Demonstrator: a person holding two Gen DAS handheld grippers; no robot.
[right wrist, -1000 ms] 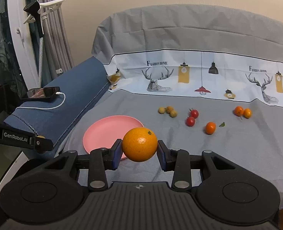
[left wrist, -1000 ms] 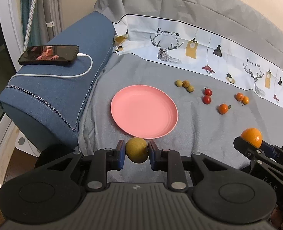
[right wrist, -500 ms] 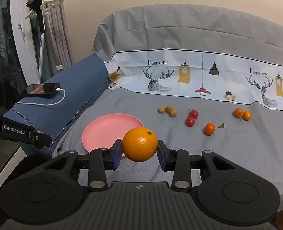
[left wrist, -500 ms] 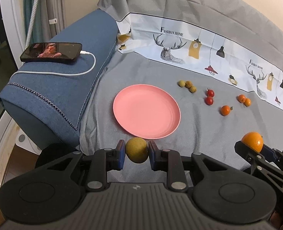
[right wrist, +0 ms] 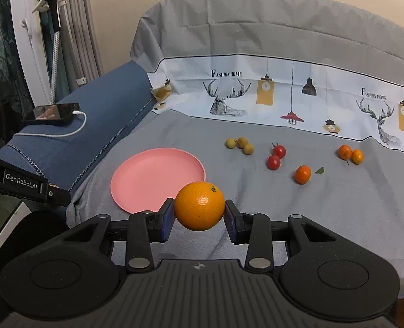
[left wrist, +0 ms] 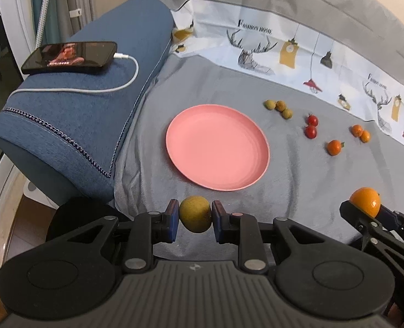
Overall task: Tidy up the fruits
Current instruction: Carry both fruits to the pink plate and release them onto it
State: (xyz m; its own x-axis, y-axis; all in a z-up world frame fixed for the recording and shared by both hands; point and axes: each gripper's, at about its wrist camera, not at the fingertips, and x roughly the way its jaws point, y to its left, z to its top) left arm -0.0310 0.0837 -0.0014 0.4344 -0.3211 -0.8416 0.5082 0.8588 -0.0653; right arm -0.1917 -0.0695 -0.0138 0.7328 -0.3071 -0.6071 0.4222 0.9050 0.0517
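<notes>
My left gripper (left wrist: pixel 195 214) is shut on a small yellow-green fruit (left wrist: pixel 195 213), held just in front of the near rim of the pink plate (left wrist: pixel 217 146). My right gripper (right wrist: pixel 199 207) is shut on a large orange (right wrist: pixel 199 205), held above the plate's near right edge (right wrist: pixel 158 179); the same orange (left wrist: pixel 365 201) shows at the right of the left wrist view. On the grey cloth beyond the plate lie three yellowish fruits (right wrist: pixel 239 144), two cherry tomatoes (right wrist: pixel 276 156) and three small oranges (right wrist: pixel 302 174).
A blue armrest (left wrist: pixel 92 114) rises left of the plate, with a phone (left wrist: pixel 70 58) and white charging cable on top. A printed white cloth band (right wrist: pixel 284 95) lines the back of the seat. The seat's front edge runs just under both grippers.
The left gripper has moved forward and a little lower toward the plate, which looks larger now. The right gripper and its orange have stayed almost still.
</notes>
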